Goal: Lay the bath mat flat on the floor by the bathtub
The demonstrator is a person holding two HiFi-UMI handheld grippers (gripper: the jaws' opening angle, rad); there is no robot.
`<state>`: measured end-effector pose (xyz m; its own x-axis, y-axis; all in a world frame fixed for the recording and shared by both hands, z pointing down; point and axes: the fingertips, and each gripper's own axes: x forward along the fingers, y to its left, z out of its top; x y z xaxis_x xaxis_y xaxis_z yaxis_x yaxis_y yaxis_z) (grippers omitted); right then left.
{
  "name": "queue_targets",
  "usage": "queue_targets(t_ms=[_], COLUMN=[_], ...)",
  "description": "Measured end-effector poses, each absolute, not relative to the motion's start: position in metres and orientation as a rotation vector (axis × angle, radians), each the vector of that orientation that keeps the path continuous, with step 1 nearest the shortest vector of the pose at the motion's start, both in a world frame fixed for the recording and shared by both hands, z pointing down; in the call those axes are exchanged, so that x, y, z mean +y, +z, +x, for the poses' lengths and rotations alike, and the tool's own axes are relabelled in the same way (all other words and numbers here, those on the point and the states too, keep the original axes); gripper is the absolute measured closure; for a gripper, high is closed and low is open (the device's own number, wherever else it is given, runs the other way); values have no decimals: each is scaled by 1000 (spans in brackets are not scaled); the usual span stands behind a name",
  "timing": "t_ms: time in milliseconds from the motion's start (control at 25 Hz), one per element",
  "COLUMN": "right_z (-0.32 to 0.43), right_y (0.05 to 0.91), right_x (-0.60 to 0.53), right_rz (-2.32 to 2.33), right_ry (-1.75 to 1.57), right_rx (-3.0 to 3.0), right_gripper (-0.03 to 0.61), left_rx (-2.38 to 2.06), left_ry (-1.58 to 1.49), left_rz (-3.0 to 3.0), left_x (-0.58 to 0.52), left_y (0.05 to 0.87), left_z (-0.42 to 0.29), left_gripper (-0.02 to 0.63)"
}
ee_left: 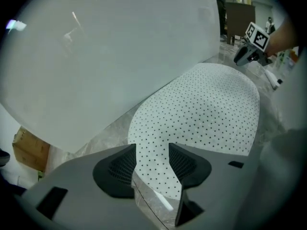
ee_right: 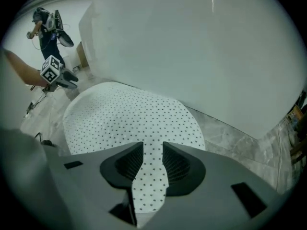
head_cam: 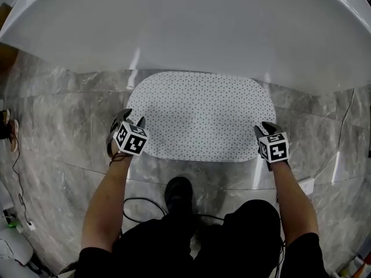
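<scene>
The white bath mat [head_cam: 200, 116] with small dark dots lies flat on the grey marble floor [head_cam: 64, 120], its far edge just under the white bathtub [head_cam: 185, 28]. My left gripper [head_cam: 132, 119] hangs over the mat's near left corner, and my right gripper [head_cam: 268, 127] over the near right corner. In the left gripper view the left gripper [ee_left: 152, 164] is open, and the mat [ee_left: 201, 109] shows through the gap, lying on the floor below. In the right gripper view the right gripper [ee_right: 152, 164] is open too, above the mat [ee_right: 129, 114], with no pad pressing on it.
A black shoe [head_cam: 178, 193] stands just behind the mat's near edge, with a black cable [head_cam: 139, 204] looping beside it. A thin cord [head_cam: 17, 178] runs along the floor at the left. A cardboard box [ee_left: 29, 150] sits by the tub's end.
</scene>
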<state>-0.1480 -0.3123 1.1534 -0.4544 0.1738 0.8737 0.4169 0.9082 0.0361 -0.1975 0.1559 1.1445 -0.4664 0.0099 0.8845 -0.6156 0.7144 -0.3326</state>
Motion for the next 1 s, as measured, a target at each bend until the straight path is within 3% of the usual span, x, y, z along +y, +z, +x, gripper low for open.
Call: queue_targets(t_ms=[320, 480, 1000], right_z=[-90, -59, -43], right_y=[1204, 1227, 1225], right_x=[-289, -275, -262], right_rz=[-541, -608, -670], right_ry=[-255, -268, -417], right_rx=[-1791, -1701, -1688], right_gripper=[425, 362, 426], left_rx=[-1929, -1920, -1887], left_ry=[667, 635, 638], left_rz=[533, 589, 688], left_x=[146, 130, 100], left_y=[1148, 1149, 1148], left_z=[-174, -165, -154], left_gripper=[399, 399, 405])
